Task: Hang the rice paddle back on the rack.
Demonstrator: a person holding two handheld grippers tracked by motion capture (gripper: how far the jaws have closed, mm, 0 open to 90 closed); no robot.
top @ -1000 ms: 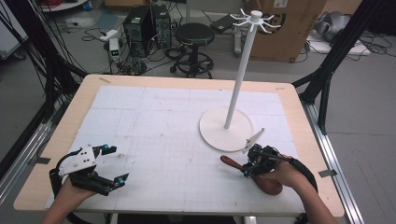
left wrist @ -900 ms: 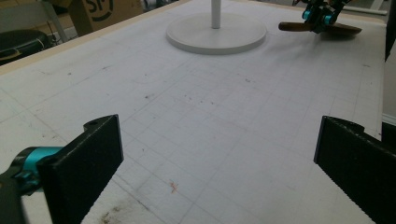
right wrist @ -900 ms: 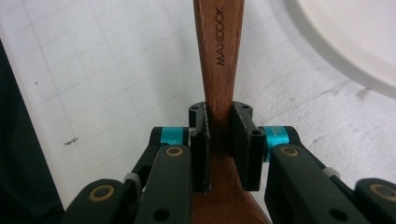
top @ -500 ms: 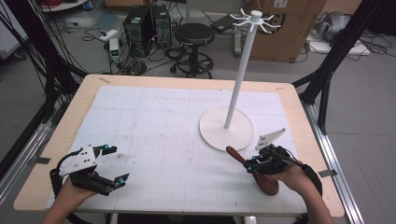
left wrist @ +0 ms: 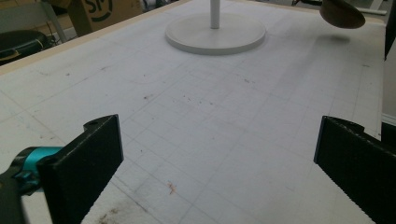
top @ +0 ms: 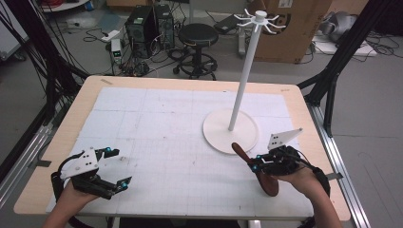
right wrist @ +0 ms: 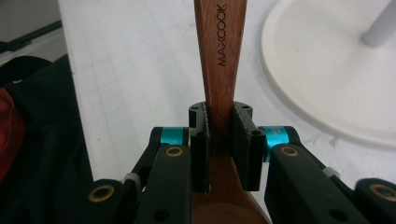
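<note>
Pale wood edges my worktop, and a scuffed white grid mat covers it. Near the white hook stand's round base, my right gripper has its jaws clamped on a smooth brown wooden spoon stamped MAXCOOK. Well left of the stand, my left gripper holds its ribbed black jaws wide apart.

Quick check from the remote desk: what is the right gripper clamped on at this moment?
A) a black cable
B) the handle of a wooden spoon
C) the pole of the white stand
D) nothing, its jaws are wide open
B: in the right gripper view the right gripper has its jaws shut on the handle of the wooden spoon, beside the white stand.
</note>
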